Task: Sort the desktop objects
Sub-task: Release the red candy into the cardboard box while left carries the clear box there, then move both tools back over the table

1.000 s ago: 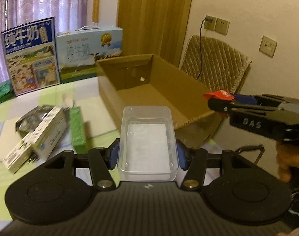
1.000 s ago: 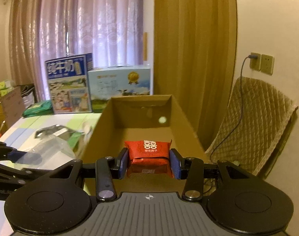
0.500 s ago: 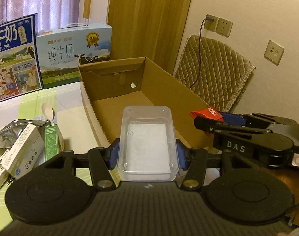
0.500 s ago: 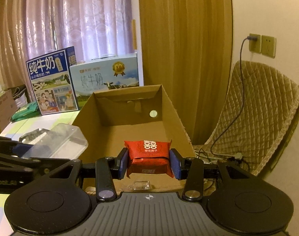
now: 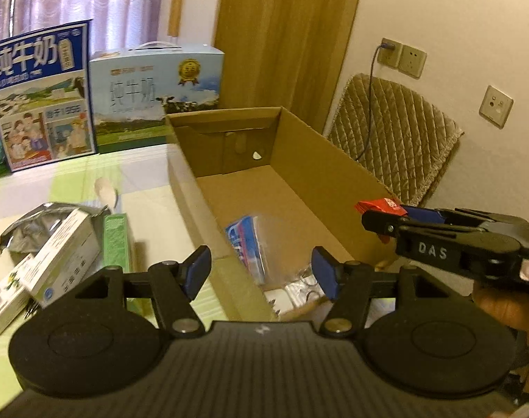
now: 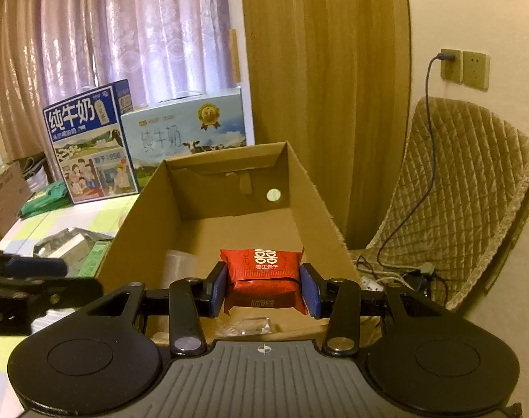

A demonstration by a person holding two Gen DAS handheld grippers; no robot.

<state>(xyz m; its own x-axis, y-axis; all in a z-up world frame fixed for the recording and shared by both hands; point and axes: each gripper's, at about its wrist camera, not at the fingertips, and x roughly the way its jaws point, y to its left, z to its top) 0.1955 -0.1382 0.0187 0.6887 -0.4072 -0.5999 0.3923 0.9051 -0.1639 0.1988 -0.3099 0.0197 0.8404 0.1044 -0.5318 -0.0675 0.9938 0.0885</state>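
A: Cardboard box (image 5: 299, 188) fills the centre of both frames, open-topped on the checked table (image 5: 55, 181). Your right gripper (image 6: 262, 287) is clamped on a red snack packet (image 6: 262, 273), low in the middle of its view and above the box's near end.

B: And my left gripper (image 5: 261, 271)?

A: Wide apart and holding nothing, bottom centre of its frame, over the box's near left corner. A blurred clear plastic shape (image 5: 278, 240) shows just ahead of the blue pads (image 5: 196, 271); I judge it is a clear tub inside the box, though the blur leaves me unsure.

B: How do I finish this step well?

A: Keep the packet level, carry it a little further over the bare cardboard floor, lower it below the rim, then spread the fingers. Steer clear of the right wall, and keep your two grippers apart, since they sit close at the right of the left view.

B: What counts do you have?

A: One cardboard box, one red packet, two milk cartons (image 5: 41, 94) standing upper left. At lower left of the left view: two white boxes (image 5: 60, 254), one green box (image 5: 116, 240), one silver foil bag (image 5: 24, 226). Inside the box, one blue-and-pink pack (image 5: 247, 244) plus some clear wrapping I cannot count.
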